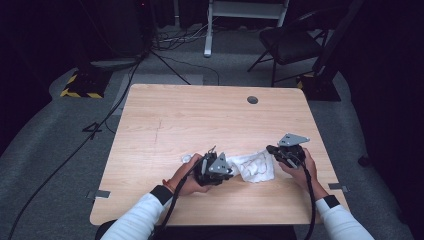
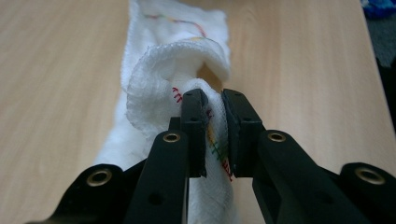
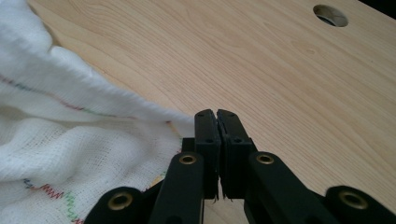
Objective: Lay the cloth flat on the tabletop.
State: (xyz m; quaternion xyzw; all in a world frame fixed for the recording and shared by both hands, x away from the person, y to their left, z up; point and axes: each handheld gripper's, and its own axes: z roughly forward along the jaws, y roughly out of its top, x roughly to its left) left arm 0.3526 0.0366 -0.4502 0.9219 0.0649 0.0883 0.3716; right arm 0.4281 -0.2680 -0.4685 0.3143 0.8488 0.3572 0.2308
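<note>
A white gauze cloth (image 1: 255,167) with coloured zigzag stitching lies crumpled on the wooden table (image 1: 200,115), between my two grippers. My left gripper (image 1: 231,171) is at the cloth's left end. In the left gripper view its jaws (image 2: 215,100) are shut on a bunched fold of the cloth (image 2: 154,79), which stretches away across the table. My right gripper (image 1: 270,149) is at the cloth's right end. In the right gripper view its jaws (image 3: 217,116) are pressed together on the cloth's edge (image 3: 70,140), and frayed threads show between them.
A small pale object (image 1: 186,158) lies by the left hand. A round cable hole (image 1: 252,100) sits near the table's far edge. A folding chair (image 1: 290,42) and cables are on the floor beyond the table.
</note>
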